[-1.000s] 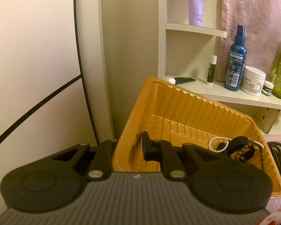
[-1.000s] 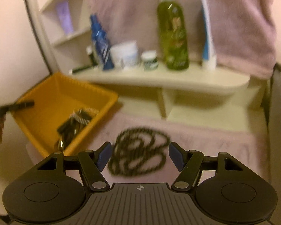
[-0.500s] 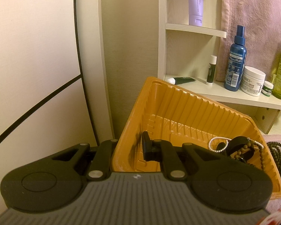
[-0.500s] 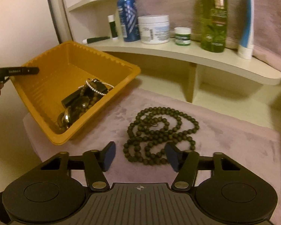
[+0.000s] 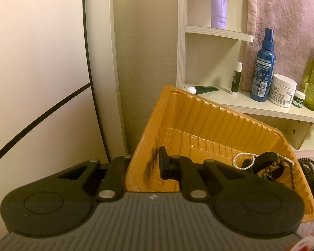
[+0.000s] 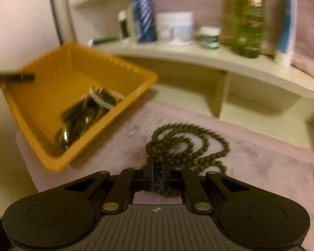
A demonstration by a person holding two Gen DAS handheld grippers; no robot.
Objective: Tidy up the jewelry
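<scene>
Bead necklace [image 6: 186,144] lay coiled on pink cloth [image 6: 261,167] beside orange tray [image 6: 77,67]. Right claw [image 6: 157,177] had just closed, pinching near strands, likely for transfer. Left claw [image 5: 150,167] clamped tray wall, tilting it to receive; other jewelry [image 5: 263,165] pooled in low corner.

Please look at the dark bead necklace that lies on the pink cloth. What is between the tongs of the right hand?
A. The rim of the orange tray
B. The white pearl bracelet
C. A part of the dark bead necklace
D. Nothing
C. In the right wrist view the right tongs are closed on beads of the dark bead necklace, beside the orange tray.
</scene>
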